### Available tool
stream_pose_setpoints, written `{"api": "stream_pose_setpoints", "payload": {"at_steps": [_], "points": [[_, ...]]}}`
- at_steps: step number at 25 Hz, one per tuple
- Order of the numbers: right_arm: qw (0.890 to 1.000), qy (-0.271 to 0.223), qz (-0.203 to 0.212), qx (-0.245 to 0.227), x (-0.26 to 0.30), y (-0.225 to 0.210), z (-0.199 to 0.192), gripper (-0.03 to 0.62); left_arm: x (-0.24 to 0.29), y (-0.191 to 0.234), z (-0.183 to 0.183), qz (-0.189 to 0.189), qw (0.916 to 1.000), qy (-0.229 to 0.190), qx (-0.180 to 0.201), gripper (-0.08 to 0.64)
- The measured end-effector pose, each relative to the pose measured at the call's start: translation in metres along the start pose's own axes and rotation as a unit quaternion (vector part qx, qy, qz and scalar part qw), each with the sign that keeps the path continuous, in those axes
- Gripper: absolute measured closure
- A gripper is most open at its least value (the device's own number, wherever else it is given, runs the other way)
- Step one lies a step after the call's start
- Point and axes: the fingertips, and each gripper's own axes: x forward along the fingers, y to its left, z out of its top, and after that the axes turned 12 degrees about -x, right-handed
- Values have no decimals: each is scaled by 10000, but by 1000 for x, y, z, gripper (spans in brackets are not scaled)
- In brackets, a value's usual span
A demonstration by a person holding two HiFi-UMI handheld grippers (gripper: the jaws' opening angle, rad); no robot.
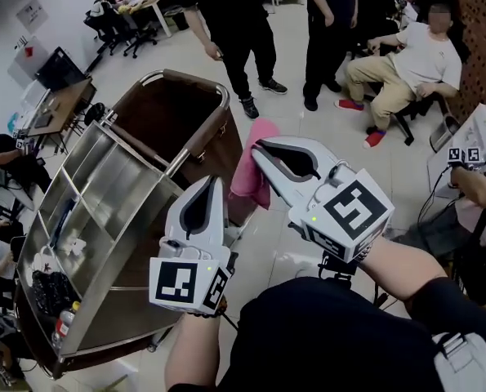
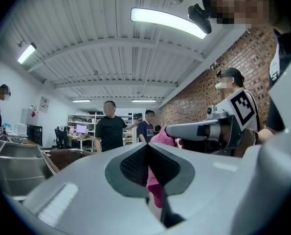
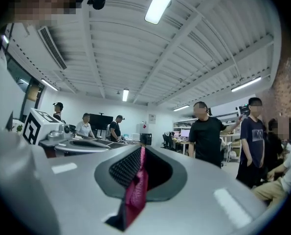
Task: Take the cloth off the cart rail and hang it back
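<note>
Pink fabric cloth [image 1: 255,168] hangs off the rail, pinched at its top in the right tool [image 1: 259,147], just beyond the corner of the stainless-steel cart [image 1: 128,188]. The cart's far bay is a dark brown bin [image 1: 165,113] framed by a chrome rail [image 1: 195,141]. Its nearer steel compartments hold a black tangled bundle [image 1: 51,292] and some small white items [image 1: 75,247]. Both tools carry black-and-white square markers, and no lettering can be read. The left tool [image 1: 216,182] points away from the person, just beside the cloth, on a bare forearm.

In the left gripper view, the left tool [image 2: 147,147] has its jaws together. Pink cloth [image 2: 156,192] shows in the slit below the pads, but I cannot tell whether it is pinched there.

In the right gripper view, the right tool [image 3: 141,148] is clenched on the cloth [image 3: 135,190], which runs along the seam between its jaws.
</note>
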Motion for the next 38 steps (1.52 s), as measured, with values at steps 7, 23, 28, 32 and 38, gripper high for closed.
{"api": "stream_pose_setpoints", "payload": {"at_steps": [7,23,28,32,38], "points": [[9995,-196,228,15,11,-43,7,569,38,-6,4,213,9997,-57,116,557],[9986,-468,237,-10,93,-64,18,569,65,55,41,178,9988,-262,369,557],[9987,-481,143,-98,126,-67,25,569,62,80,52,72,9985,-322,426,557],[9988,-454,143,-140,152,-70,24,569,60,103,56,103,9983,-393,412,557],[9983,-469,306,-173,186,-71,14,569,64,130,51,223,9980,-457,372,557]]}}
